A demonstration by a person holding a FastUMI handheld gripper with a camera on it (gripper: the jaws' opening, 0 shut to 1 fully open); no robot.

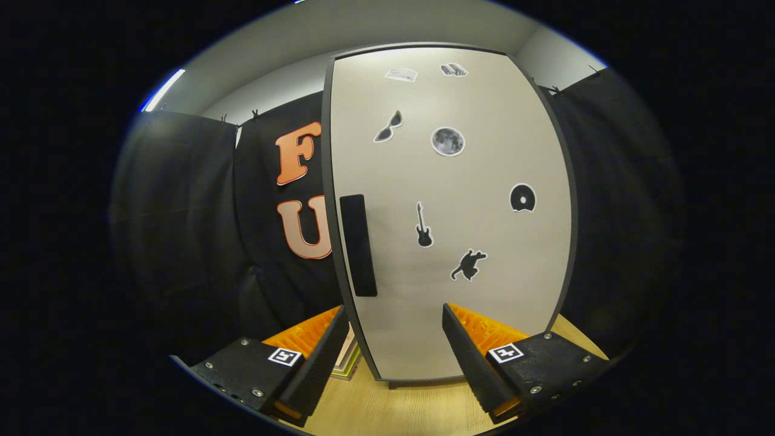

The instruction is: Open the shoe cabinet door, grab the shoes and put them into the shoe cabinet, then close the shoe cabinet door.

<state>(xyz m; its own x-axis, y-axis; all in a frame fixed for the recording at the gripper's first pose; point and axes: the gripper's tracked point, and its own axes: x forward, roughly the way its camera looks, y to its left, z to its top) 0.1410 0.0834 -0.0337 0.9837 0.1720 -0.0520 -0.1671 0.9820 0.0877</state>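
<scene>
A tall pale shoe cabinet door (448, 212) with a dark frame stands shut right ahead of me. Black stickers dot its front: sunglasses, a moon, a disc, a guitar, a cat. Its black vertical handle (358, 245) sits on the door's left side, above and just ahead of my left finger. My gripper (393, 324) is open, with nothing between its fingers, and the door's lower left corner shows in the gap. A bit of something pale (346, 363) peeks out at the door's lower left edge, beside the left finger; I cannot tell what it is.
The cabinet stands on a light wooden floor (412, 409). Black cloth walls (181, 230) hang to the left and right of the cabinet. A white ceiling with a light strip (162, 91) runs above.
</scene>
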